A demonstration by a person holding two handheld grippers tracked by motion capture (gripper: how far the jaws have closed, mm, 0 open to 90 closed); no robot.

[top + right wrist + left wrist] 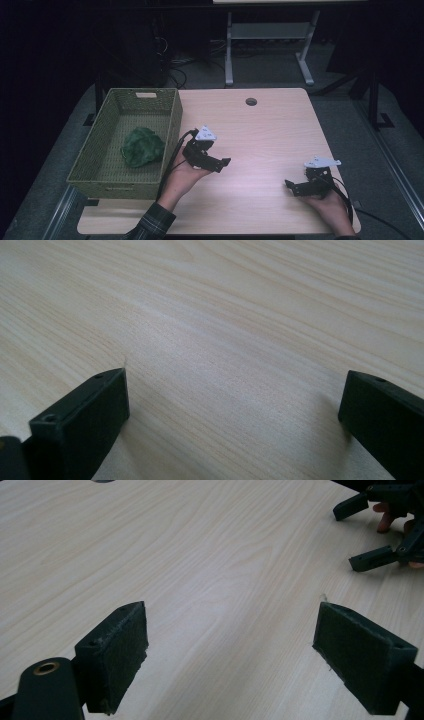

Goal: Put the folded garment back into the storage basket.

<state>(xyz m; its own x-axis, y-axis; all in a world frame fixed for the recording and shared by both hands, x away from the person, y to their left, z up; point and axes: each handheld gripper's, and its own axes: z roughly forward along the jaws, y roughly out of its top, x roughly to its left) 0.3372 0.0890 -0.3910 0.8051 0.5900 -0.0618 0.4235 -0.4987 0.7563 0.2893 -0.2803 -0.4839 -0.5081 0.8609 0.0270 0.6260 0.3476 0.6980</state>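
A woven green basket (167,131) stands at the table's left side with a crumpled green cloth-like lump (142,146) lying inside it. Just right of the basket, my left gripper (224,164) rests low over the wood, open, nothing between its jaws. In the left gripper view the left gripper (230,650) frames bare tabletop, and my right gripper (367,532) appears at the far upper right, held by a hand. Near the table's front right, the right gripper (291,186) is open and points left. The right gripper view has its own jaws (232,410) spread wide over bare wood.
The light wooden table (260,135) has a round cable hole (251,101) near its far edge. Beyond the table stand the white legs of another desk (229,50) and some floor cables. Cables trail from both grippers toward the front edge.
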